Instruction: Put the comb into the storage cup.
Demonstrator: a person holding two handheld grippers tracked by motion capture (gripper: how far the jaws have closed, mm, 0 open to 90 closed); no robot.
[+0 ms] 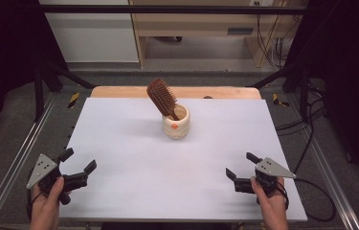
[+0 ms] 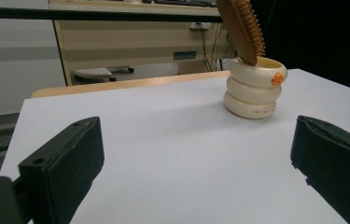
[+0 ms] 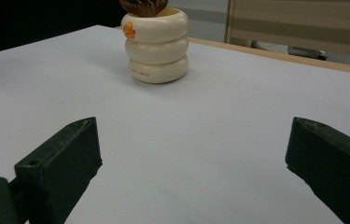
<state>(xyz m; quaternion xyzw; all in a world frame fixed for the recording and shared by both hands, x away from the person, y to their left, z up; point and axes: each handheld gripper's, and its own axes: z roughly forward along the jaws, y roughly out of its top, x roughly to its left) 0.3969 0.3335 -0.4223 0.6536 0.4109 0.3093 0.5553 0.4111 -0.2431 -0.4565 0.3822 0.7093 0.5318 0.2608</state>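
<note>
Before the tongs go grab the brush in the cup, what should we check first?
1. Left tongs open with nothing in them: ok.
2. Right tongs open with nothing in them: ok.
3. Cup standing upright on the table: ok.
4. Brush sticking out above the rim, leaning, easy to reach: ok.
5. Path from both tongs to the cup free: ok.
6. Brush loose in the cup: cannot tell.
</note>
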